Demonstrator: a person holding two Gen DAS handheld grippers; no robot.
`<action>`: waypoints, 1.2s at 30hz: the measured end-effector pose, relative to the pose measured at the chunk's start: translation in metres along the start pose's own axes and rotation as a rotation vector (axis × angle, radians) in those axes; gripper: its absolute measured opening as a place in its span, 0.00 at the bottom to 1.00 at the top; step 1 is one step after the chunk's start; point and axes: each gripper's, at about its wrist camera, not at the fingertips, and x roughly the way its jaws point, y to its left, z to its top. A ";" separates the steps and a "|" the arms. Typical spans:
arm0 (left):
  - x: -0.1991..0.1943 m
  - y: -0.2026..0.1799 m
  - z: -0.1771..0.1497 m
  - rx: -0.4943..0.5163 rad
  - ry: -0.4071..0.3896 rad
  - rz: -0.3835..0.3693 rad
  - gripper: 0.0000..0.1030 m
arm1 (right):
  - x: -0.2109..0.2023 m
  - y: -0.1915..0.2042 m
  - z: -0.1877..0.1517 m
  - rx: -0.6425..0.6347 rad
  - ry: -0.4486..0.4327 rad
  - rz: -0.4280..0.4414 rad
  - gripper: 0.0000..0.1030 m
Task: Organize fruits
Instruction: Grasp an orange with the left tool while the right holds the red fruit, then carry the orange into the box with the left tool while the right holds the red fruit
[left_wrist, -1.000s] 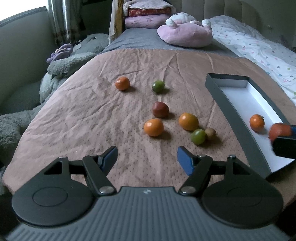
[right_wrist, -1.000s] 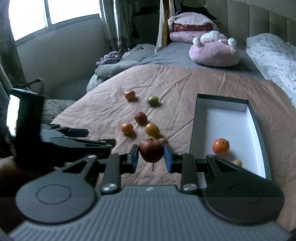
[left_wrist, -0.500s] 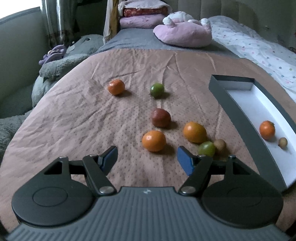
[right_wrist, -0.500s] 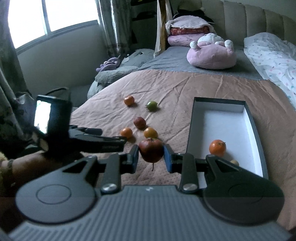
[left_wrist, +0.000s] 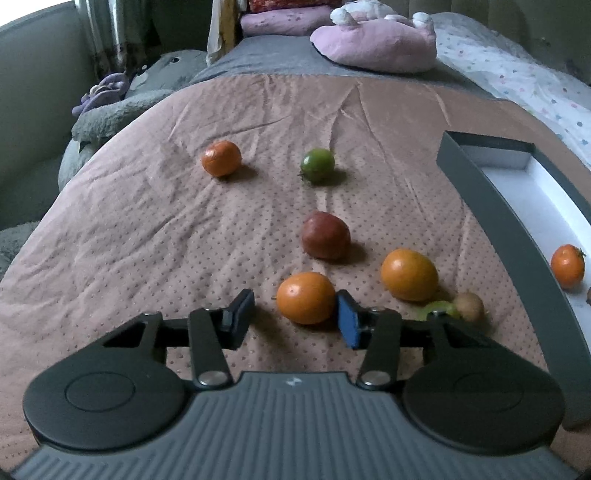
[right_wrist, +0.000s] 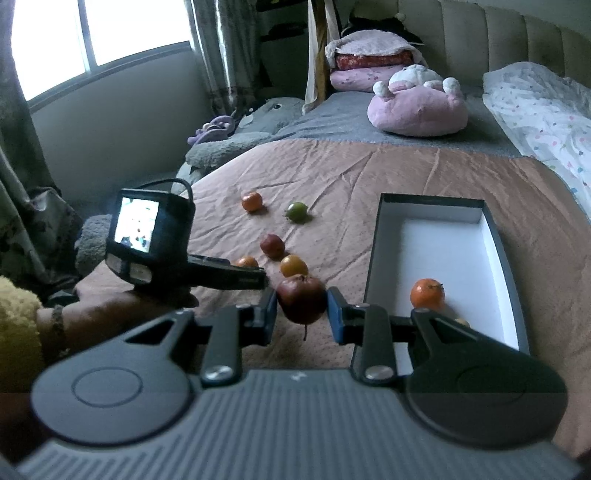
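Observation:
In the left wrist view my left gripper (left_wrist: 293, 310) is low over the brown bedspread, its jaws closing around an orange (left_wrist: 306, 297). The right pad is at the fruit's side; the left pad stands a little apart. Beyond lie a dark red fruit (left_wrist: 325, 235), a yellow-orange one (left_wrist: 409, 274), a far orange (left_wrist: 221, 158) and a green fruit (left_wrist: 317, 165). A small green fruit (left_wrist: 437, 309) and a small brown one (left_wrist: 469, 306) sit by the right finger. My right gripper (right_wrist: 301, 306) is shut on a dark red apple (right_wrist: 301, 299), held in the air left of the box (right_wrist: 373, 258).
The grey box with a white inside holds an orange (right_wrist: 427, 294). A person's hand (right_wrist: 110, 317) carries the left gripper's body (right_wrist: 147, 236). A pink plush (right_wrist: 417, 107) and pillows lie at the bed's far end; grey plush toys (left_wrist: 122, 110) line the left edge.
My left gripper has moved forward and down onto the near orange, and its jaws have narrowed around it. The right gripper has stayed put with the apple in it.

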 end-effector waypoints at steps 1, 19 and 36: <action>0.000 -0.001 0.000 0.005 -0.001 -0.003 0.45 | -0.001 0.000 0.000 0.001 -0.002 -0.001 0.31; -0.043 -0.002 -0.010 -0.017 -0.012 0.025 0.42 | -0.017 0.007 0.001 -0.012 -0.026 -0.004 0.31; -0.085 -0.033 0.000 -0.001 -0.049 -0.029 0.42 | -0.029 0.000 -0.003 0.010 -0.055 -0.006 0.31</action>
